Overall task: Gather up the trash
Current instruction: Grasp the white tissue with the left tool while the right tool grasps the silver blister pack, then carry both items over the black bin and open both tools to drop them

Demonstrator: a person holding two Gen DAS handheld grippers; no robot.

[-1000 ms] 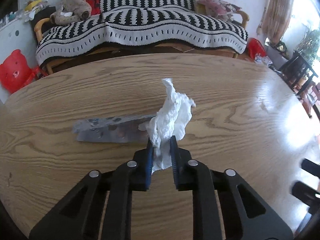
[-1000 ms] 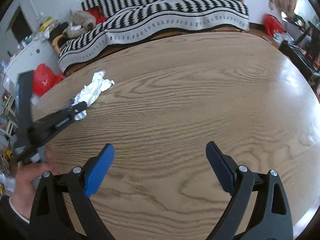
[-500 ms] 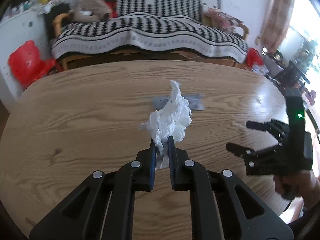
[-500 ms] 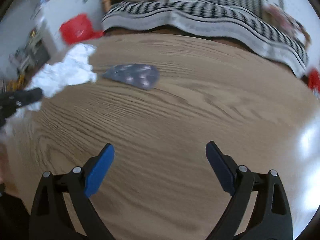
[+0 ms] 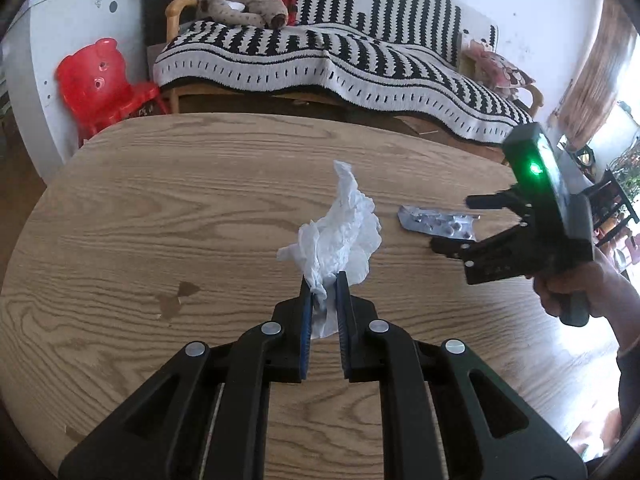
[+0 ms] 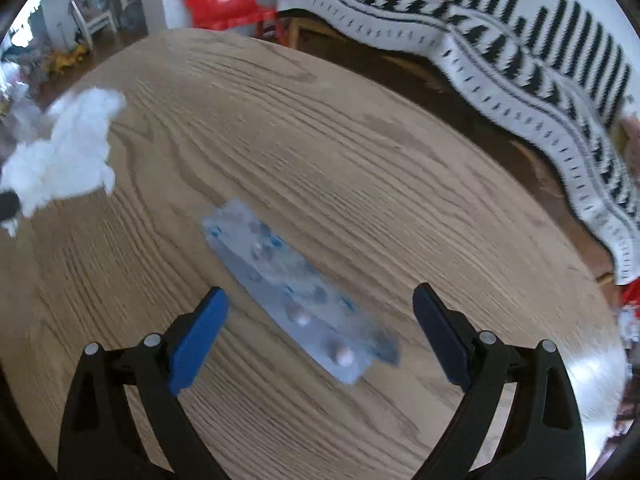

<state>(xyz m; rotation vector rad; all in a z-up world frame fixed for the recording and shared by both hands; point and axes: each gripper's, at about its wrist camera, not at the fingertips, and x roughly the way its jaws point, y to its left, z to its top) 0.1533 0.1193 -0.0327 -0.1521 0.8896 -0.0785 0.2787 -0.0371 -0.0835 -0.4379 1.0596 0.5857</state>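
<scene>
A: Left gripper (image 5: 323,280) first. We've got its blue pads clamped on the crumpled white paper tissue (image 5: 340,224), held off the oval light-oak wooden table (image 5: 160,208), wad sticking up and away past the fingertips.

B: Agreed. Right gripper (image 6: 320,308): fingers wide apart, nothing between the pads touching them. We see the flat silver foil pill blister strip (image 6: 296,292) lying on the table under the gap.

A: Long axis?

B: In the right wrist view it runs diagonally, far-left end to near-right end, crossing the gap at a slant. In the left wrist view the strip (image 5: 438,224) lies roughly sideways, right of the tissue, just beside the right gripper's (image 5: 456,224) tips.

A: Contact there?

B: We cannot tell. A hand (image 5: 576,288) holds that gripper's handle.
</scene>
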